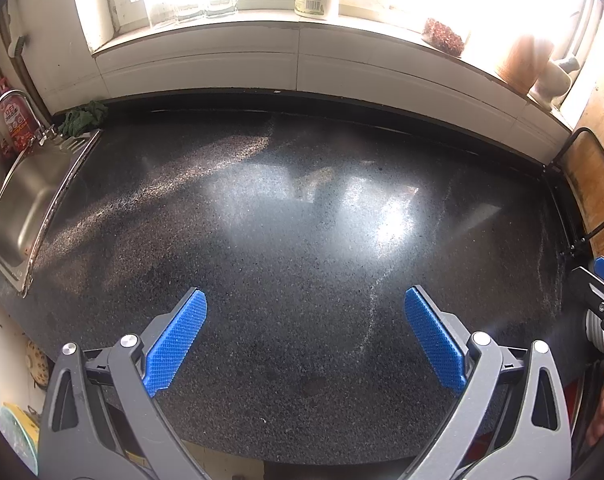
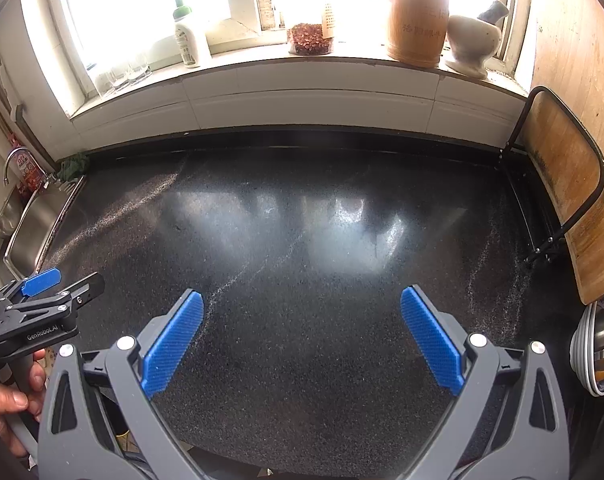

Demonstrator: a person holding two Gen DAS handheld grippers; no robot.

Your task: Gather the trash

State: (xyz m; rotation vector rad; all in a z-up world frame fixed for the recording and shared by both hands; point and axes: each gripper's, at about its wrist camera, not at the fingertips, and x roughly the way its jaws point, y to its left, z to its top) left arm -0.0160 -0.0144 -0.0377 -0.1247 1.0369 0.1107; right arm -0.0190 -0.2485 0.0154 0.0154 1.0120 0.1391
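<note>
Left gripper point(image 1: 306, 336) hovers over the dark speckled tabletop point(image 1: 302, 220), jaws spread wide, nothing between them. Right gripper point(image 2: 302, 336) same: jaws spread wide, empty, above the same tabletop point(image 2: 302, 240). Each gripper shows at the edge of the other's view; left one held by a hand point(image 2: 9, 392) at the lower left of the right wrist view.

No trash visible on the tabletop in either view; only glare patches and faint pale streaks on the surface. Cannot tell where the trash is.

Steel sink point(image 1: 25, 200) set into the tabletop at far left, tap point(image 1: 5, 108) behind it, red-labelled bottle point(image 1: 17, 124) just beside the tap. Green cloth point(image 1: 83, 118) bunched at the back corner next to the sink.

Windowsill point(image 2: 302, 64) runs along the back, well apart from the grippers. On it, left to right: clear glasses point(image 2: 121, 72), white bottle with green cap point(image 2: 185, 36), container of red dried bits point(image 2: 310, 40), wooden canister point(image 2: 418, 24), white mortar with pestle point(image 2: 474, 40).

Wooden cutting board point(image 2: 558, 168) stands upright in a black wire rack point(image 2: 542, 248) at the right edge of the tabletop, against a wooden wall panel. Stacked bowls point(image 2: 594, 348) at far right, partly cut off.
</note>
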